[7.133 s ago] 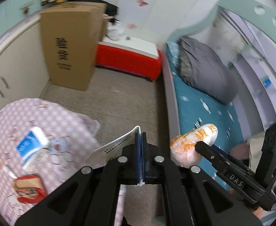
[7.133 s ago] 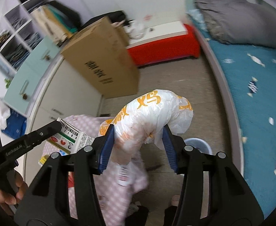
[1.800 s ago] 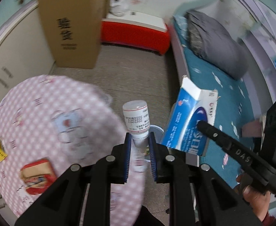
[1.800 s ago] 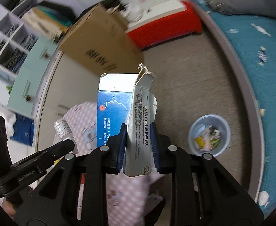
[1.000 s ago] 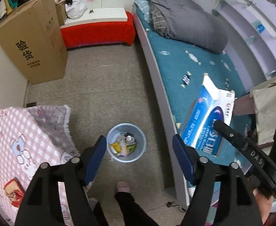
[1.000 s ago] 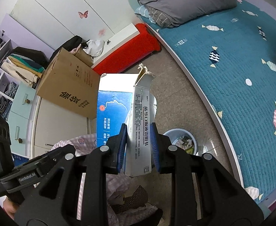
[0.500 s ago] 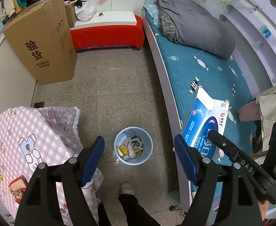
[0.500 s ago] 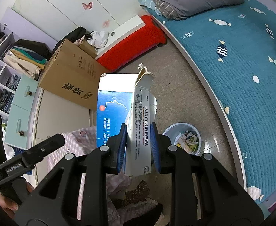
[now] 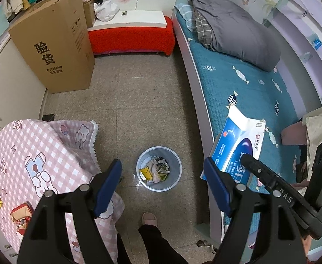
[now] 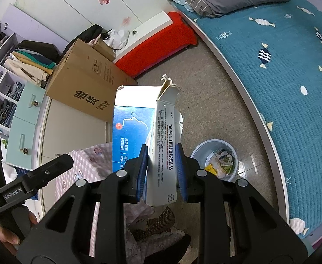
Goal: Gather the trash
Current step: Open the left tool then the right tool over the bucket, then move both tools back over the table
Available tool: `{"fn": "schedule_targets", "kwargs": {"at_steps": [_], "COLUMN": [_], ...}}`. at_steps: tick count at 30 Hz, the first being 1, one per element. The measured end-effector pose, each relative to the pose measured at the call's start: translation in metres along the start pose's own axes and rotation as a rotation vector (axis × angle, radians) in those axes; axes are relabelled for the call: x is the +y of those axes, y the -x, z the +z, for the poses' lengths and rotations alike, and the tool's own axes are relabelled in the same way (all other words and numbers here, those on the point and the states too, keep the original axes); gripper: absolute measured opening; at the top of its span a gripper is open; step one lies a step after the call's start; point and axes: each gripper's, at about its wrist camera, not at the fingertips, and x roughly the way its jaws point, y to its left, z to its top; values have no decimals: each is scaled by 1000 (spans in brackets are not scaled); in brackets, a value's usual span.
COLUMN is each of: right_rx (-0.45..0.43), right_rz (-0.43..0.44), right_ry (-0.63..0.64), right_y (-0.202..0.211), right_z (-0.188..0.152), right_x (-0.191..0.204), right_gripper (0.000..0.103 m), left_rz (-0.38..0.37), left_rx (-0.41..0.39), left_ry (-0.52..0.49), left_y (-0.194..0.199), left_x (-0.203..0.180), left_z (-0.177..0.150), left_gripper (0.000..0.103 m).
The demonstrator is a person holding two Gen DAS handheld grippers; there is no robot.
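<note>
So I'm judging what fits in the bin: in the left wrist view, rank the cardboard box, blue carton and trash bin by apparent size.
1. Cardboard box, clearly largest.
2. Blue carton and trash bin: these look alike, and the carton is nearer the camera, so I won't rank them.

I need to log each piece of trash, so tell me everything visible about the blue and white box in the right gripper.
The blue and white box is a thin cardboard medicine carton with printed text, its torn top flap open. It stands upright, pinched across its narrow white side by the right gripper, in the air above the floor, to one side of the waste bin.

cardboard box [image 9: 55, 41], red bench [image 9: 130, 35], grey duvet [image 9: 231, 28]
</note>
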Motion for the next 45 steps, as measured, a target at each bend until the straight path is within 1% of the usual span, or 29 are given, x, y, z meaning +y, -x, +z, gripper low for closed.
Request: {"fn": "schedule_targets", "kwargs": {"at_steps": [3,4,5,6,8,10,18,22,27,30,34,39,42,43,45], "right_rx": [17,27,44,44,47,61,76,85,90,90,92,120,154,172,200], "right_rz": [4,6,9,-7,-29,-32,-25,-12,-1,3,10,22,37,46,51], "right_ry": [-3,-9,-21,-26,-17,-23,7,24,59,88,114,122,128,127,133], "right_y": [-6,-9,-13,-15,-19,-24,-29,-32,-32,-34,-41,-62,-80,-88,-98], "right_z": [1,1,0,-1,-2,-4,-15,-23,-45,-61,-95,-151,-190,-207,-229], "right_x": [0,-1,-2,-2,-2,-2,17,31,66,92,137,198,235,249,266], "right_gripper": [28,41,51,61,61,61,63,63,64,65,67,70,71,72,73], "left_rz": [4,6,7,9,12,16,34,40,33,20,18,34,53,61,74], "left_rx": [4,6,8,11,15,18,26,29,23,13,1,-10,-20,-16,-5], "left_ry": [6,8,10,11,12,13,34,46,63,82,99,157,202,220,258], "left_y": [-1,-2,-2,-3,-3,-3,0,5,17,28,43,68,77,79,83], "left_x": [3,4,5,6,9,11,30,45,74,103,148,239,290,310,348], "left_z": [0,0,0,-1,-1,-3,-16,-26,-42,-57,-78,-116,-137,-145,-162], "left_gripper": [75,75,76,76,76,76,76,76,76,76,76,76,76,76,76]}}
